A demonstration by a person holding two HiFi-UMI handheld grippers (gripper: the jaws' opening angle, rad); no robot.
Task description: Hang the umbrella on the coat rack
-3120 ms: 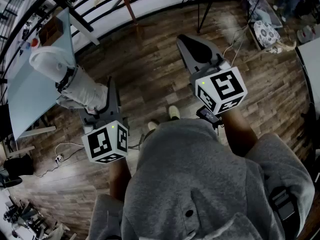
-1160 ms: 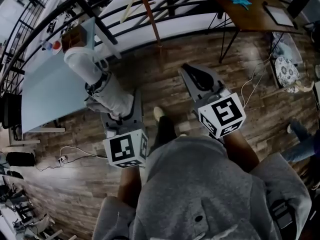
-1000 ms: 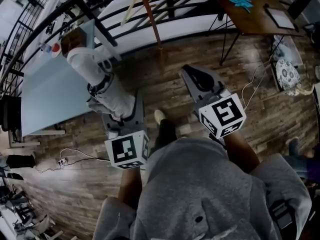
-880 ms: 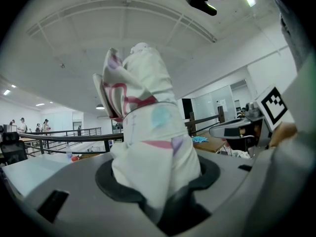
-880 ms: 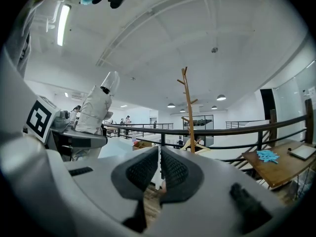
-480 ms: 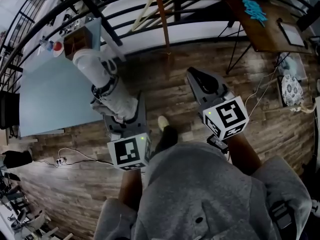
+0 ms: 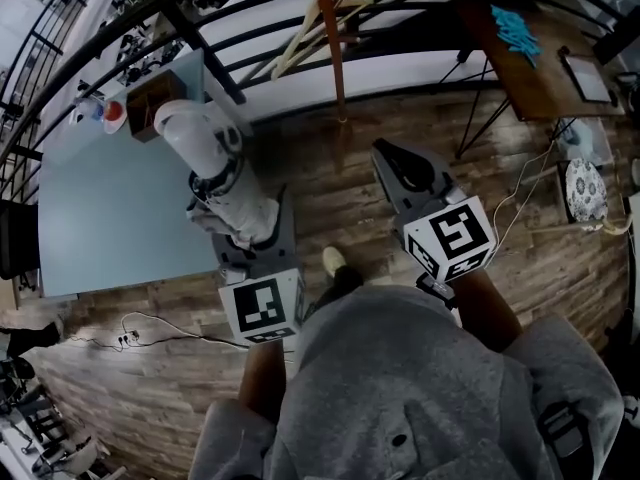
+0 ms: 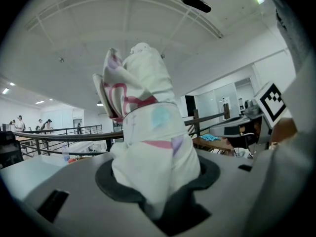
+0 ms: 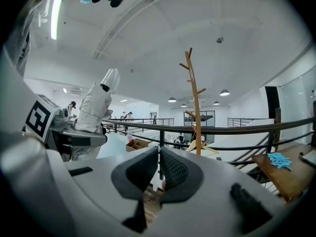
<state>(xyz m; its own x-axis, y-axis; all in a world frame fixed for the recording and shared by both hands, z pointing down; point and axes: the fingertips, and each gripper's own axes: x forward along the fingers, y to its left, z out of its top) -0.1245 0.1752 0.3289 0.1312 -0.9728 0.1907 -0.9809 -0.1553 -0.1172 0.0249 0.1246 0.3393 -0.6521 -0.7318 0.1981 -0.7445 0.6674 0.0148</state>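
Observation:
A folded white umbrella (image 7: 222, 190) with pink and blue print stands up out of my left gripper (image 7: 250, 240), whose jaws are shut around its lower end. In the left gripper view the umbrella (image 8: 148, 137) fills the middle, wedged between the dark pads of my left gripper (image 8: 155, 186). My right gripper (image 7: 392, 160) is shut and holds nothing; its pads meet in the right gripper view (image 9: 159, 169). The brown wooden coat rack (image 7: 329, 38) rises ahead by the black railing, and its pegged pole (image 9: 194, 102) shows beyond the right gripper. The umbrella (image 9: 96, 105) appears at the left there.
A black railing (image 7: 260, 13) runs across ahead. A pale blue table (image 7: 100, 208) with a wooden box (image 7: 150, 103) stands at the left. A wooden desk (image 7: 530, 53) stands at the right, with cables (image 7: 135, 333) on the plank floor. My shoe (image 7: 333, 260) is below.
Both grippers and the person have moved forward over the floor toward the railing and coat rack, which now sit nearer. The umbrella stays in the left gripper; the right stays shut.

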